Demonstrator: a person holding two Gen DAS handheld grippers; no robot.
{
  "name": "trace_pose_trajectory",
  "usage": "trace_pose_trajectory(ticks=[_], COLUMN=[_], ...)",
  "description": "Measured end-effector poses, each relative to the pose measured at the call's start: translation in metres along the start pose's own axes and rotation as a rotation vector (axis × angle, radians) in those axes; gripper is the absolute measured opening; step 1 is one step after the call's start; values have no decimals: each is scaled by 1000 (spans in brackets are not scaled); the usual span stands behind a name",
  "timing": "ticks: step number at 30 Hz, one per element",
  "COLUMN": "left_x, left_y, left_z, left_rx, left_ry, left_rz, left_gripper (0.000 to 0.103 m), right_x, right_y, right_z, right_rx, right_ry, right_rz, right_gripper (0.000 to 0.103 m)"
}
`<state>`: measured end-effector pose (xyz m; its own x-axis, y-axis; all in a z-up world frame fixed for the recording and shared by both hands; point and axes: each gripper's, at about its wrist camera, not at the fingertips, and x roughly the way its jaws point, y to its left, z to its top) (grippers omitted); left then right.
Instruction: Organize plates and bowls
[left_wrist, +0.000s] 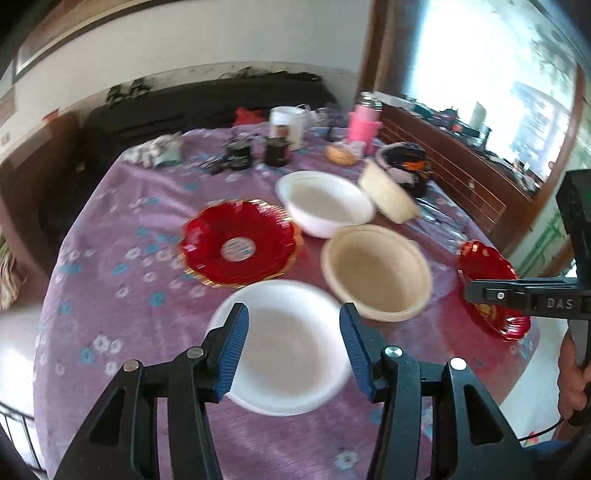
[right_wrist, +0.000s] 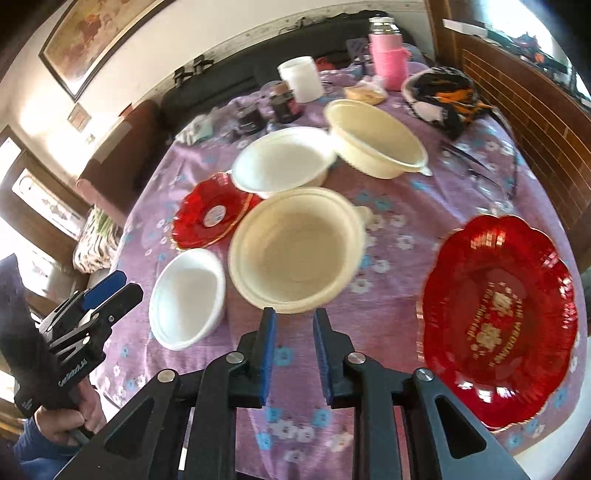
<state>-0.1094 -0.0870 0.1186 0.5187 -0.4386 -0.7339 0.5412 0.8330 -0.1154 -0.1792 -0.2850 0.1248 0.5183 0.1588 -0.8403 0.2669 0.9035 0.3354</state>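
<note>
On the purple flowered tablecloth (left_wrist: 110, 258) lie two white bowls, two cream bowls and two red plates. My left gripper (left_wrist: 293, 332) hovers open above the near white bowl (left_wrist: 284, 343) (right_wrist: 188, 299), holding nothing. A gold-rimmed red plate (left_wrist: 238, 247) (right_wrist: 210, 214), the far white bowl (left_wrist: 325, 203) (right_wrist: 284, 162) and a cream bowl (left_wrist: 376, 271) lie beyond it. My right gripper (right_wrist: 294, 332) stands open by a narrow gap, with nothing in it, just short of that cream bowl (right_wrist: 299, 251). The larger red plate (right_wrist: 498, 314) (left_wrist: 491, 288) lies to its right. The second cream bowl (right_wrist: 376, 140) (left_wrist: 388, 194) leans tilted at the back.
At the back of the table stand a pink flask (right_wrist: 388, 62), a white mug (right_wrist: 301, 77), dark jars (right_wrist: 284, 103), a bun in a bag (right_wrist: 365, 92) and a black-and-orange cloth (right_wrist: 443, 96). A wooden bench (right_wrist: 535, 110) runs along the right. A dark sofa (left_wrist: 203, 99) stands behind.
</note>
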Motion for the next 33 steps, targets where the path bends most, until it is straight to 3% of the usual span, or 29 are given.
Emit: trace_pose_trajectory(ticks=[2,4,8,9,16,22,33], left_x=[-1,-3,-2,-1,23,65,143], left_y=[17,33,67,75,124,150,161], left_z=[-1,-2,1,2,26,56,92], left_rx=[-25,-51,-93,-104,-175,-194,-160], left_ry=[14,20,55,64,147,217,308], left_rz=[16,36,65,66,49,15,-10], left_gripper=[52,60,65,65,65,65,64], right_x=[5,9,15,18,50,91,146], right_y=[9,19,40,46,73,80,76], right_z=[4,9,25,30,65,93,122], right_rx=[-3,-10,-19,-16,28,121,153], right_ry=[12,17,-2,-12,10,57,132], right_rz=[16,33,57,67,106,119,-1], right_gripper=[24,27,54,55,55,54,48])
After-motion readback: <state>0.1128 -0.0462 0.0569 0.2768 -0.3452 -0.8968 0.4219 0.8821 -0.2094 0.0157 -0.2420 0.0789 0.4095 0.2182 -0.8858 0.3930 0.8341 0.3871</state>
